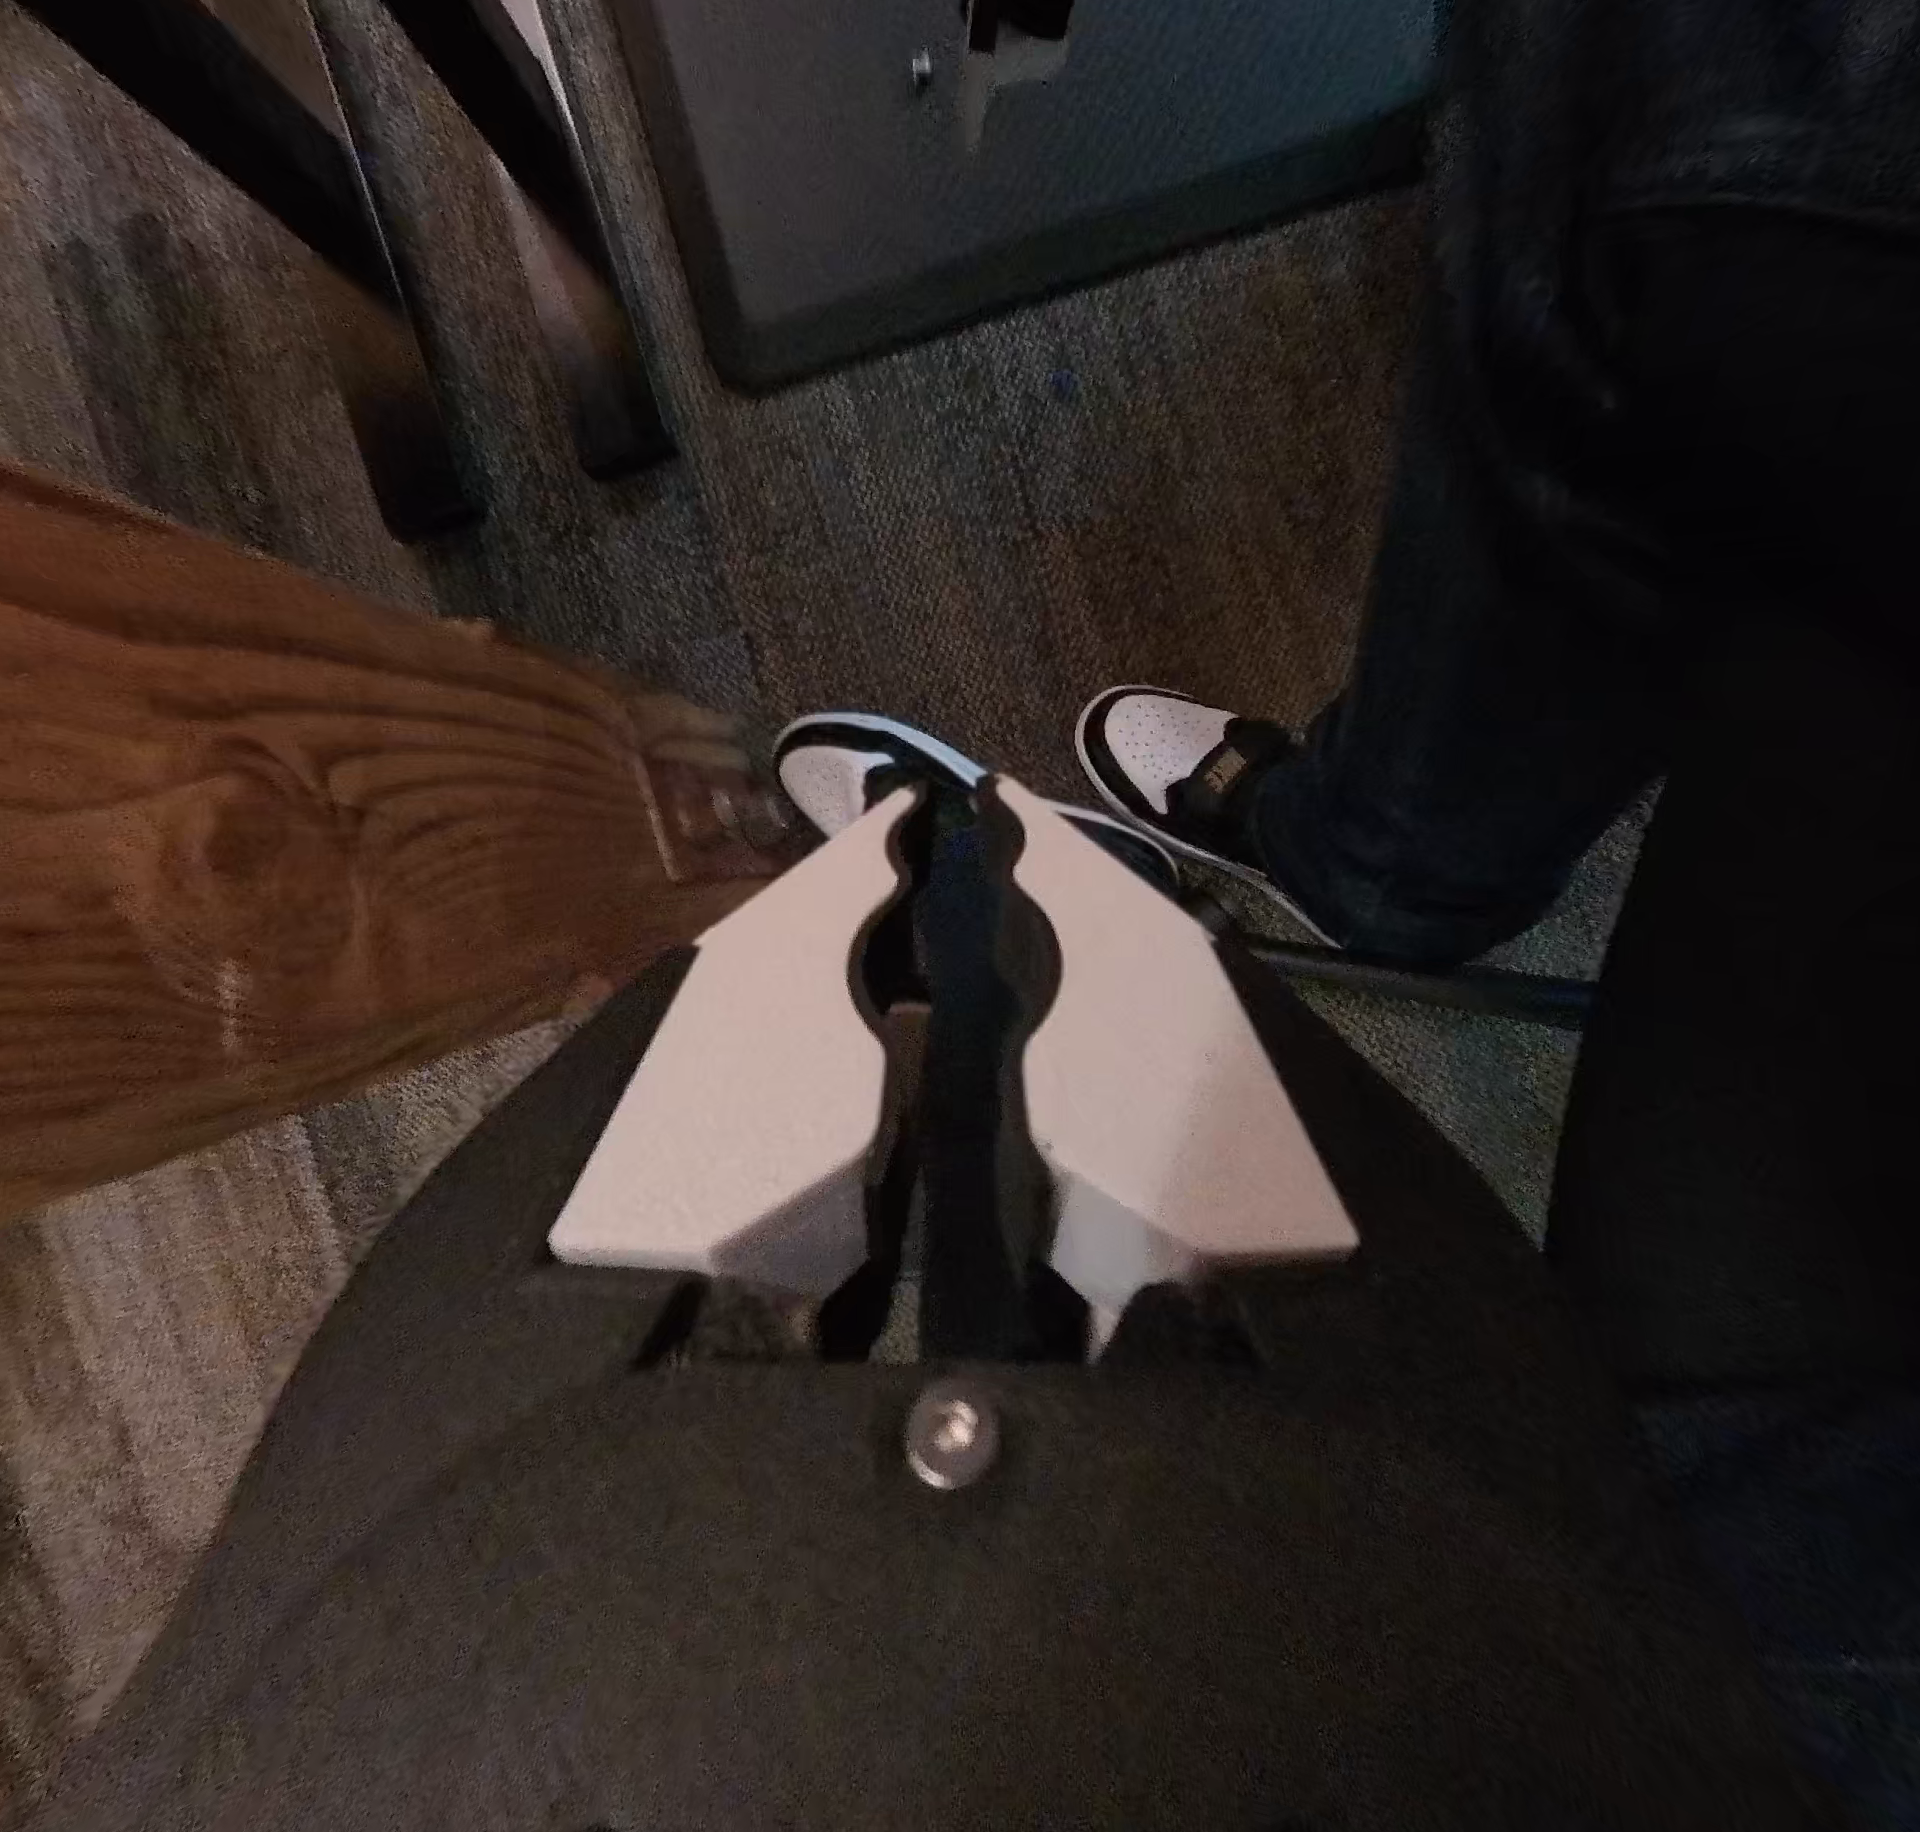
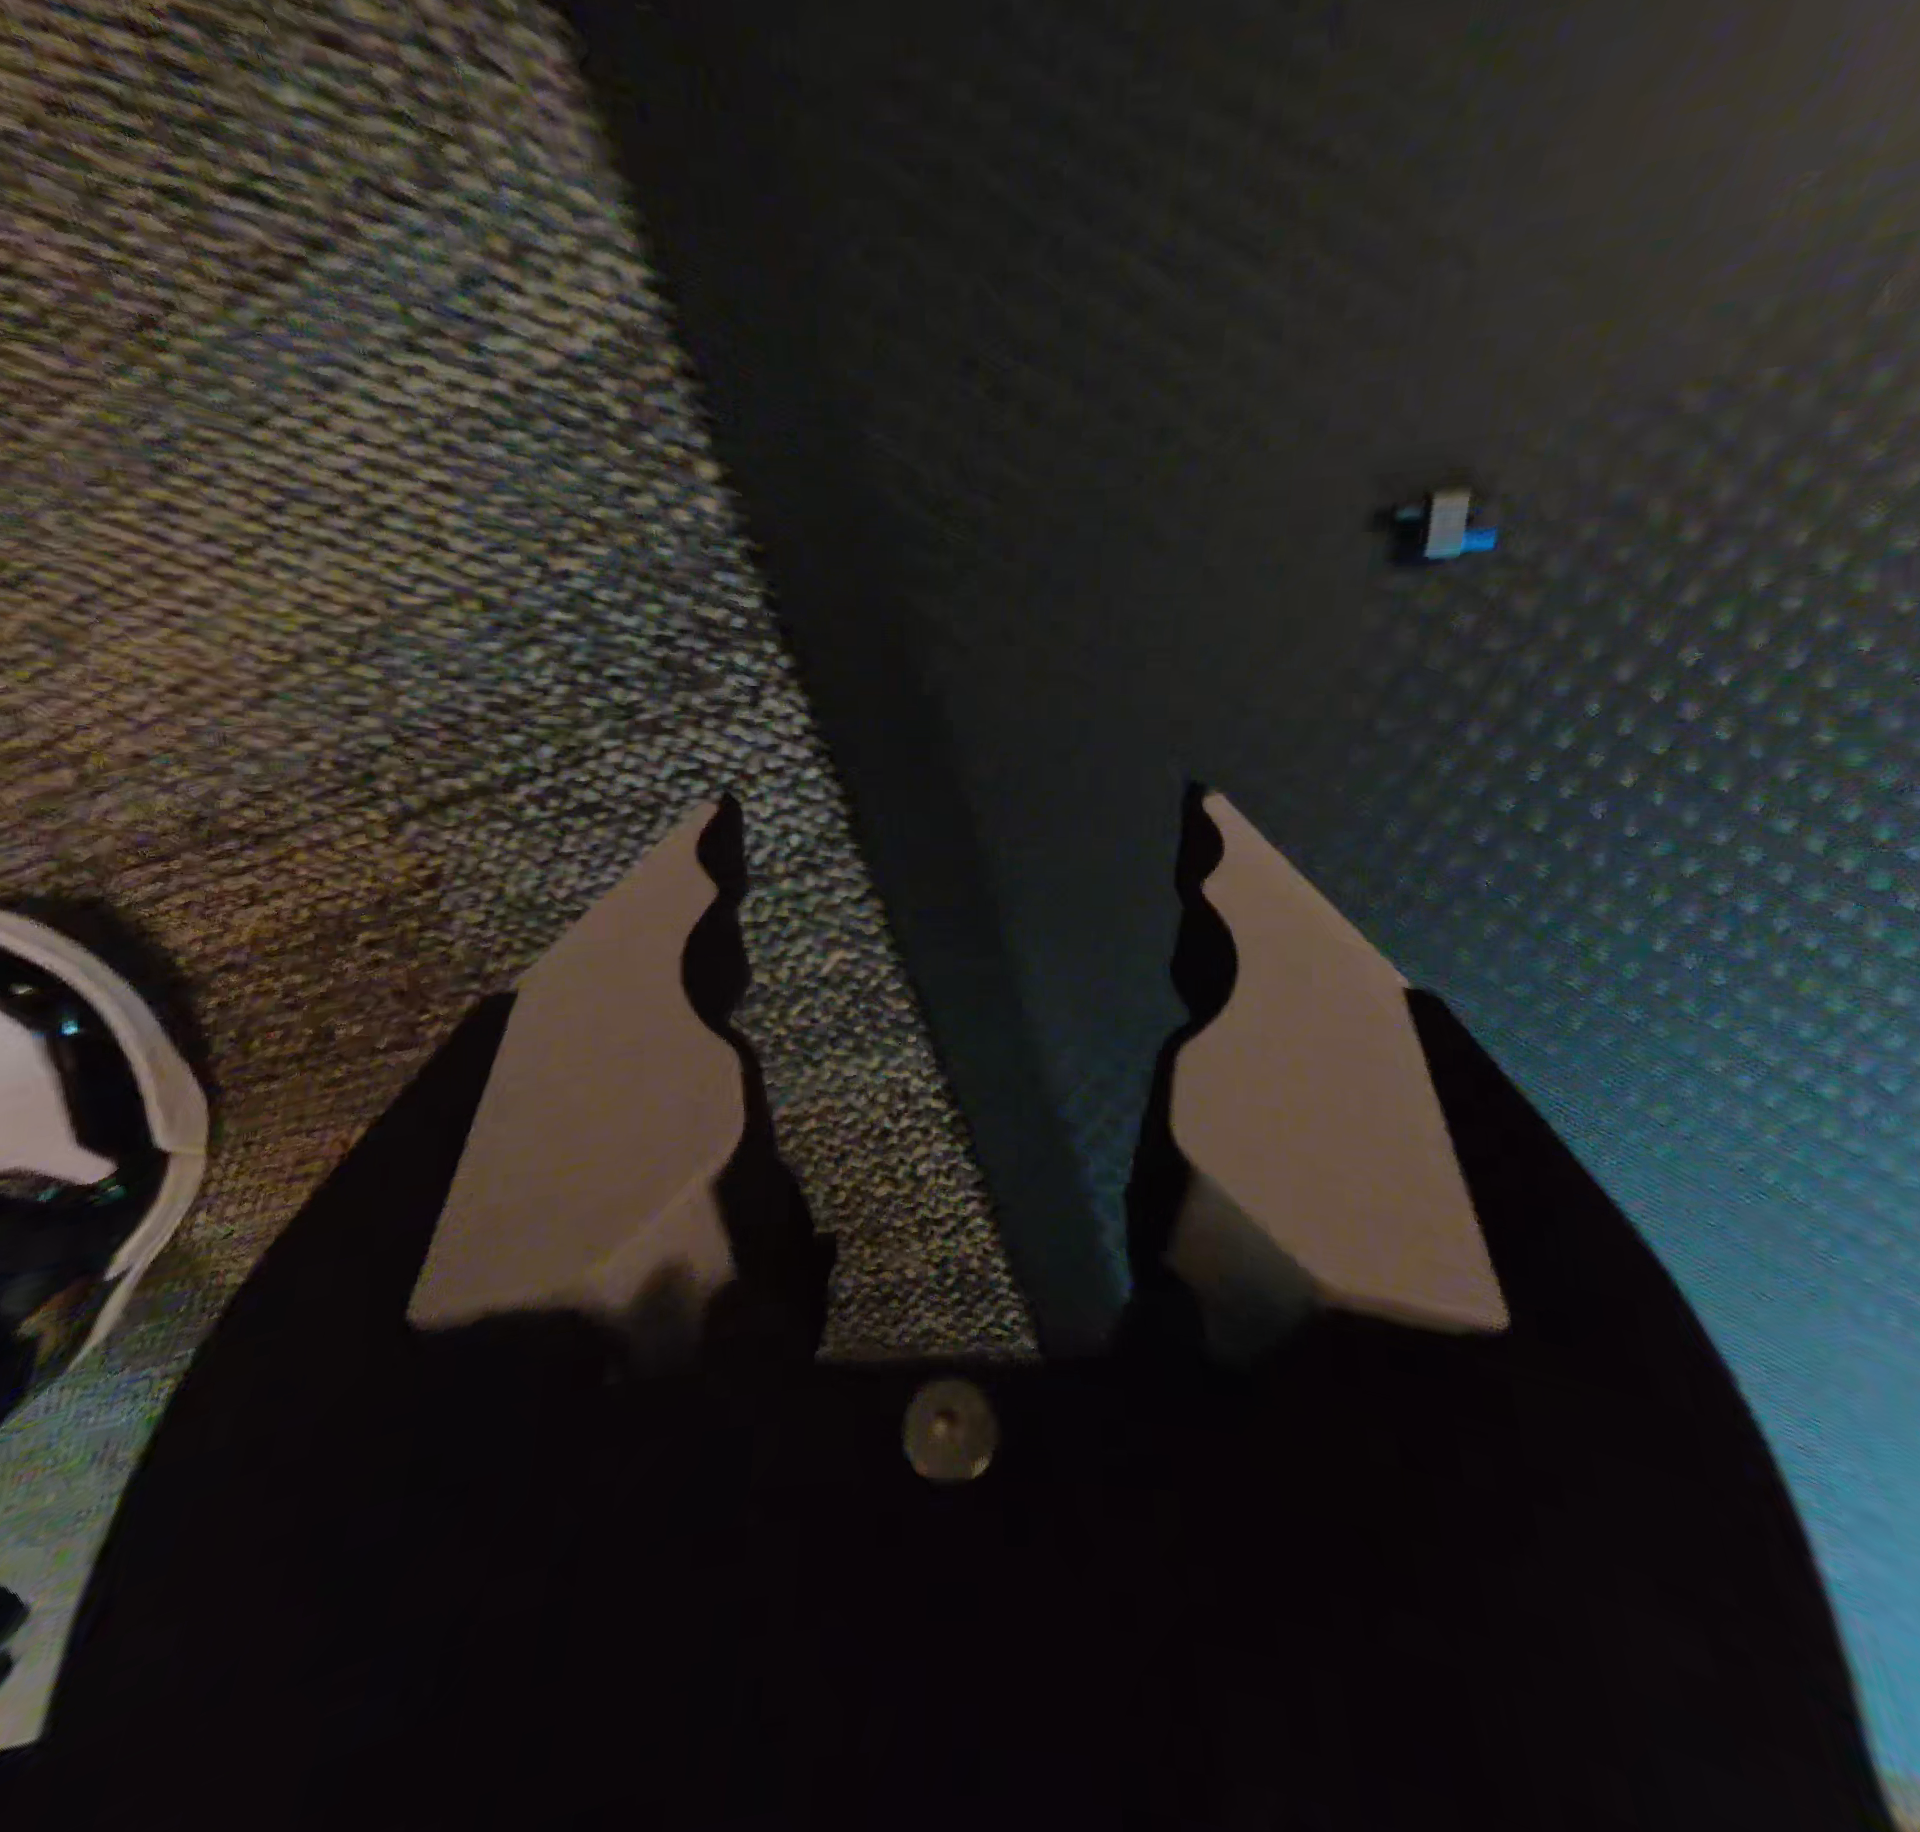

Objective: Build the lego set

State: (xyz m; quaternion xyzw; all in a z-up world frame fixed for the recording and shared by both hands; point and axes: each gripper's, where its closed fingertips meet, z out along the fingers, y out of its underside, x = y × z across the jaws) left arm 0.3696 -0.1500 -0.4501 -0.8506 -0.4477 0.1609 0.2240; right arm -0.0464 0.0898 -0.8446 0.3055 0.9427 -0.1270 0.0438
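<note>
In the left wrist view my left gripper (image 1: 956,795) points down at the floor. Its white fingers (image 1: 769,1055) are nearly together on a dark, narrow, long piece (image 1: 961,1055) that runs along the gap between them. In the right wrist view my right gripper (image 2: 961,806) is open and empty, held over the border between the carpet (image 2: 364,535) and a dark dotted mat (image 2: 1558,847). A small grey and blue lego piece (image 2: 1444,527) lies on the mat, ahead and to the right of the fingertips, apart from them.
A wooden table edge (image 1: 260,847) juts in from the left. A person's black-and-white shoes (image 1: 1164,743) and dark trouser legs (image 1: 1558,535) stand on the carpet (image 1: 1039,535). Black table legs (image 1: 416,224) and a grey cabinet (image 1: 987,120) are farther off. A shoe (image 2: 83,1107) shows at left.
</note>
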